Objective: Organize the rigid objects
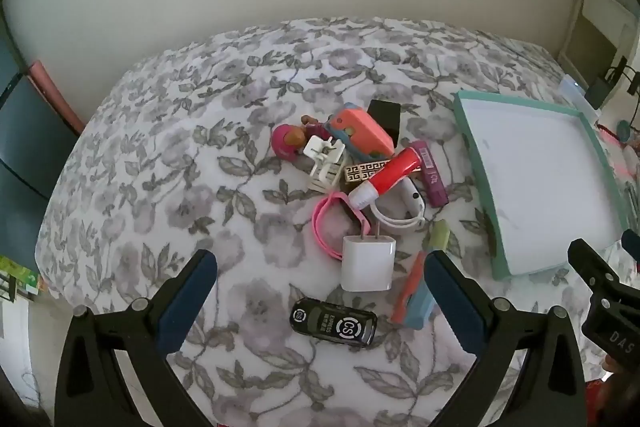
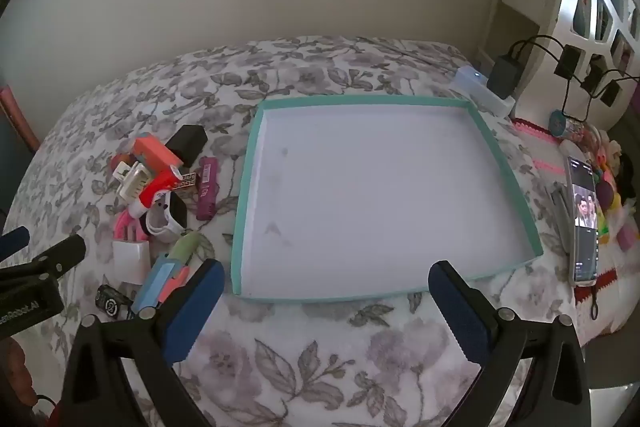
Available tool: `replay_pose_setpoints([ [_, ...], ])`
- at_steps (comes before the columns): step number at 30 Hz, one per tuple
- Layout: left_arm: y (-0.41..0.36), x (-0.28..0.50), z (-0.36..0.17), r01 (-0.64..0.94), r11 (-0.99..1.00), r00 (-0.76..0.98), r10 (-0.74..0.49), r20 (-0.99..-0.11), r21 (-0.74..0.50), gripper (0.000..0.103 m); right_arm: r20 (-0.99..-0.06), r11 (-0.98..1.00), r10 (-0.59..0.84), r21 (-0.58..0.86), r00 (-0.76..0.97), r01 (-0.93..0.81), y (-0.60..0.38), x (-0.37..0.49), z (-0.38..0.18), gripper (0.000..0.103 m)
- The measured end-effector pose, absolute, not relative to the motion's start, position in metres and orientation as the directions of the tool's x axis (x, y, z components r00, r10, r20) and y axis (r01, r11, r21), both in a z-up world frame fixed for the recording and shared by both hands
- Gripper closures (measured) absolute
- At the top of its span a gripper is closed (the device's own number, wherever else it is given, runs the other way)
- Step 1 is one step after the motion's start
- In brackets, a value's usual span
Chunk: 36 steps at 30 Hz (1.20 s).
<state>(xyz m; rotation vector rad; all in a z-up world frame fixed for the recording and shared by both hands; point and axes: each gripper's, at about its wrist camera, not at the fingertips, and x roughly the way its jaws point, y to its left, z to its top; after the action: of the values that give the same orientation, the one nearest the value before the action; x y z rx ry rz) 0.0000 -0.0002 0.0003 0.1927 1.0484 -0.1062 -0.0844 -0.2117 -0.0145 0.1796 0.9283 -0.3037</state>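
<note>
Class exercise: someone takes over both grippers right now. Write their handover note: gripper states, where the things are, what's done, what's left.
Left gripper: open, empty, over the pile's near edge.
Right gripper: open, empty, at the tray's near rim.
Tray: teal rim, white inside, nothing in it, on the floral cover.
Pile: beside the tray. White charger and black toy car lie nearest the left gripper.
Done: nothing moved into the tray.
Left: the whole pile, probably starting with the charger or car.
</note>
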Motion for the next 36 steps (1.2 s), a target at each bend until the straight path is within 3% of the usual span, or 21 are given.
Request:
replay_pose_setpoints([
  [6,-0.0068,-0.0027,0.0006,0.189,0.969,0.520,0.040,-0.853,0.161,0.000,-0.810,0.943,-0.174,0.028,0.560,0.332,-0.2122,-0.0842,-0.0137,0.000],
  [36,0.0006,-0.0021,-0.0052,0.190,0.971,0.497,0.030,-0.867,0.143,0.000,-0.818,0.947,-0.156,0.036,0.553,0.320,-0.2104,-0.0830,-0.0146,0.000],
])
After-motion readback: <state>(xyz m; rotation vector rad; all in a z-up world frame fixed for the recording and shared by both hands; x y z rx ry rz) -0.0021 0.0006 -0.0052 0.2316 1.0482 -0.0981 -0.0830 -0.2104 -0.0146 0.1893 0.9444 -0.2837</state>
